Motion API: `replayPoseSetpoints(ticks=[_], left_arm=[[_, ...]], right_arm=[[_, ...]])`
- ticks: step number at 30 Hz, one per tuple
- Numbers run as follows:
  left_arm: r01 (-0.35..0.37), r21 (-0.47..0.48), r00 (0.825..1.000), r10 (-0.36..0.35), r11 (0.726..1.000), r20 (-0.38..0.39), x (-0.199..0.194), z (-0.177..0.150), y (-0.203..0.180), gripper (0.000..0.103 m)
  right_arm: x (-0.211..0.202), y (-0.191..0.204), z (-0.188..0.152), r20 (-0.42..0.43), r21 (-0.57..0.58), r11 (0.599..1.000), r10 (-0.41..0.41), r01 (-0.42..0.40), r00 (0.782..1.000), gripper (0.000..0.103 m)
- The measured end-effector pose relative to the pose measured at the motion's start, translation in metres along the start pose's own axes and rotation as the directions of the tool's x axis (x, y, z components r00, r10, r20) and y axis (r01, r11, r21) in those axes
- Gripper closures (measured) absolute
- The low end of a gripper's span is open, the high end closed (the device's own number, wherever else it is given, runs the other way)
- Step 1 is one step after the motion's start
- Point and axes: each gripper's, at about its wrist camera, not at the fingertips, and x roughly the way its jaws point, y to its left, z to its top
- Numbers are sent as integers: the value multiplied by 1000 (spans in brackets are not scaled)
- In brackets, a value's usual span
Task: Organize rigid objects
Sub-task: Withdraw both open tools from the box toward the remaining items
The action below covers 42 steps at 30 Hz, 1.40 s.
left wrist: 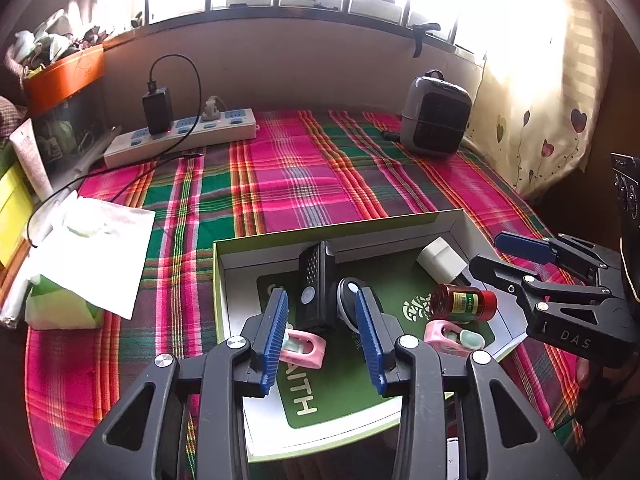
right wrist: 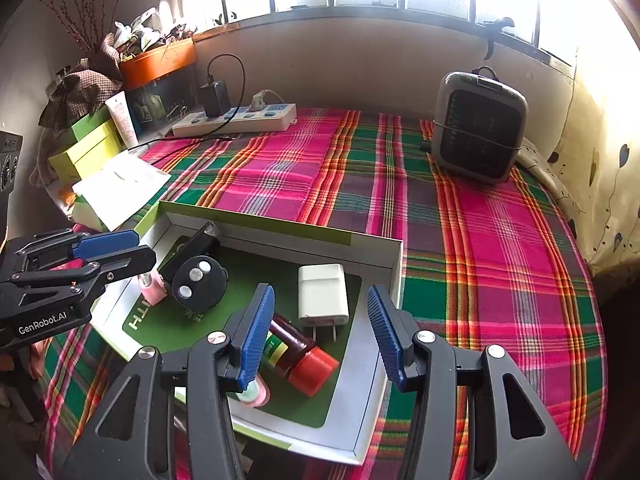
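Both spread and empty, the right gripper (right wrist: pixel 320 336) hangs nearest the red-capped bottle (right wrist: pixel 298 354), lying diagonally toward lower right; left gripper (left wrist: pixel 322 338) hovers beside.

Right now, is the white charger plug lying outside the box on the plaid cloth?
No, the white charger plug lies inside the box, on its green liner beside the red-capped bottle.

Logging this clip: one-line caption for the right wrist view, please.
Open right gripper hovers over the shallow box holding a red-capped jar, white charger and round black remote.
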Motion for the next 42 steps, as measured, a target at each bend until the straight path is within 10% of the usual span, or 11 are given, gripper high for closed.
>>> replayPoseSetpoints(ticks=[42], left_arm=[[-68, -127, 996, 76, 990, 56, -79, -91, 22, 61]], right_arm=[[-52, 61, -71, 15, -65, 993, 100, -99, 995, 53]])
